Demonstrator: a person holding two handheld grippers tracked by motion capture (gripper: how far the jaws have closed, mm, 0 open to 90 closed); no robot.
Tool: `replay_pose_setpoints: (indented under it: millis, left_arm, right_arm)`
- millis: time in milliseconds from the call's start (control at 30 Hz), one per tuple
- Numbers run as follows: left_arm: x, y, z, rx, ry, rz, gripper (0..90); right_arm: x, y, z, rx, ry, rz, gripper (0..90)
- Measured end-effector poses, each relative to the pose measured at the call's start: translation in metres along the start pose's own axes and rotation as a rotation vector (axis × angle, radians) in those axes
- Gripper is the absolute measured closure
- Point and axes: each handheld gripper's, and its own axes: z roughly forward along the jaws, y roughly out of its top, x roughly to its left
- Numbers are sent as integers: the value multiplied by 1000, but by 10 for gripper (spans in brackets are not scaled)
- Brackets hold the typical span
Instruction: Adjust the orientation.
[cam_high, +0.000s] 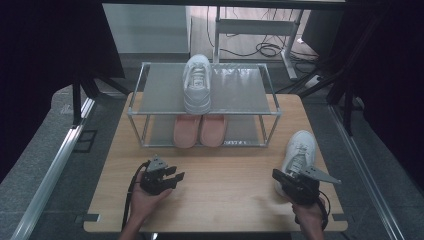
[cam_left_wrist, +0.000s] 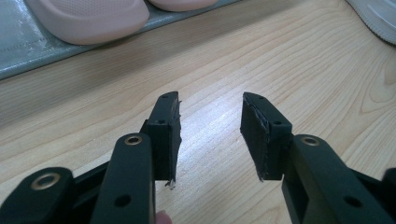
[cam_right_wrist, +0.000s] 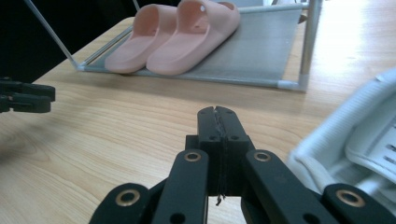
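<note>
A white sneaker (cam_high: 300, 150) lies on the wooden table (cam_high: 220, 195) at the right, and my right gripper (cam_high: 276, 175) sits just beside its heel. In the right gripper view this gripper (cam_right_wrist: 218, 112) is shut with nothing between its jaws, the sneaker (cam_right_wrist: 355, 140) close on its right. My left gripper (cam_high: 177, 177) rests low over the table's front left. Its jaws stand open over bare wood in the left gripper view (cam_left_wrist: 211, 100). A second white sneaker (cam_high: 197, 82) stands on the top shelf of a metal rack (cam_high: 150, 90). Two pink slippers (cam_high: 200, 131) lie on the lower shelf.
The rack takes up the back half of the table, its front rail (cam_right_wrist: 289, 84) near the right gripper. The pink slippers (cam_right_wrist: 187, 37) point toward me. Bare wood lies between the two grippers. Dark curtains and metal rails flank the table.
</note>
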Motion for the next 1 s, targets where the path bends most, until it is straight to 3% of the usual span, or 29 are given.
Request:
replay_pose_setpoints:
  millis: [367, 700, 1000]
  left_arm:
    - [1, 0, -1, 0, -2, -4, 544]
    - [2, 0, -1, -2, 1, -7, 540]
    - [1, 0, -1, 1, 1, -5, 540]
  right_arm:
    - [-6, -8, -2, 23, -38, 1, 899]
    - [-6, -14, 3, 49, -43, 5, 899]
    - [-8, -16, 4, 66, -91, -10, 900]
